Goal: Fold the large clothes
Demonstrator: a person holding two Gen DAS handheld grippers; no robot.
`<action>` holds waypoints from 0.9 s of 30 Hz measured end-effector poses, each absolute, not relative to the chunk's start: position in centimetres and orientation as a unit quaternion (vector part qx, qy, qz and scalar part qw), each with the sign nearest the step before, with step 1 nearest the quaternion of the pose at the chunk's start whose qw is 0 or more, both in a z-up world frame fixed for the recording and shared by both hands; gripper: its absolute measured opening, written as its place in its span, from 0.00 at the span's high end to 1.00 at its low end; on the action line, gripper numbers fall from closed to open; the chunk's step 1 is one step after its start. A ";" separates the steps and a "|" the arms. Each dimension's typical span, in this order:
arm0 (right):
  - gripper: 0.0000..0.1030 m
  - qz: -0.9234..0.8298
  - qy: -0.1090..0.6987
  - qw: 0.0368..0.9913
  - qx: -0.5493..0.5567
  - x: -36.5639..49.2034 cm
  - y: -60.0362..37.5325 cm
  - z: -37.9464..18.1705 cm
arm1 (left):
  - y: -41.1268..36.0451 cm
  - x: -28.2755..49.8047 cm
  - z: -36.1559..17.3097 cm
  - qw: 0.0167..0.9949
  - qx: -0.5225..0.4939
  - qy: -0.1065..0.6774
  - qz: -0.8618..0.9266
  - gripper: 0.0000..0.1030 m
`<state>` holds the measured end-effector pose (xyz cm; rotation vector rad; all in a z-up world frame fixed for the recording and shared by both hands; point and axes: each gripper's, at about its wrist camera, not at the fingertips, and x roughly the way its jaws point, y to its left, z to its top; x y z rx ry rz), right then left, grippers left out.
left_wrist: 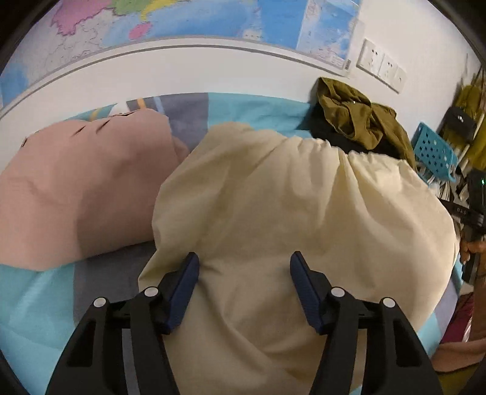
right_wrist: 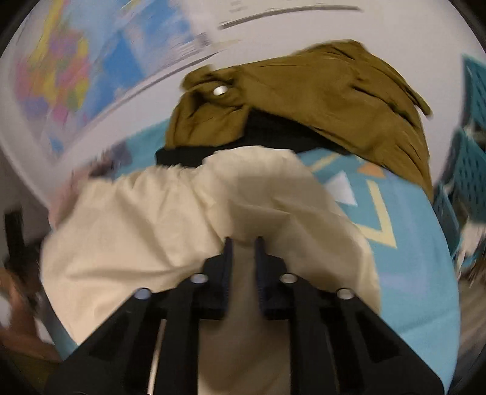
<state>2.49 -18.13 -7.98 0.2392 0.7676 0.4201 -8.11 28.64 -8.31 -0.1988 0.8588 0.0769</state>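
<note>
Four garments lie on the bed [left_wrist: 36, 303]: one cream garment [left_wrist: 288, 197] at the near edge, one pink garment [left_wrist: 76, 182] toward the left side, and one olive garment [left_wrist: 358, 121] piled on one black garment [left_wrist: 328, 130] at the far edge by the wall. One map [left_wrist: 182, 21] hangs above. Two teal perforated baskets [right_wrist: 464, 170] stand past the right edge.
</note>
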 end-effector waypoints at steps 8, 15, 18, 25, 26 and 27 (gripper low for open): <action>0.30 0.179 0.347 0.911 0.133 -7.2 -22.0 -8.3 | 28.7 -10.1 -8.0 0.908 -0.105 0.405 0.037 0.39; 0.94 0.176 0.333 0.912 0.164 -8.2 -23.9 -8.9 | 28.7 -9.7 -8.9 0.906 -0.104 0.407 0.060 0.43; 1.00 0.144 0.289 0.933 0.158 -7.8 -24.9 -6.0 | 29.1 -9.9 -9.1 0.903 -0.114 0.409 0.062 0.49; 0.99 0.115 0.307 0.930 0.165 -6.8 -25.5 -7.5 | 28.8 -10.6 -9.2 0.906 -0.113 0.402 0.065 0.46; 0.94 0.135 0.304 0.925 0.183 -7.1 -25.4 -7.6 | 28.7 -10.7 -9.1 0.906 -0.113 0.402 0.064 0.45; 0.85 0.155 0.297 0.921 0.199 -7.6 -25.2 -7.5 | 28.7 -10.8 -9.0 0.907 -0.116 0.401 0.062 0.42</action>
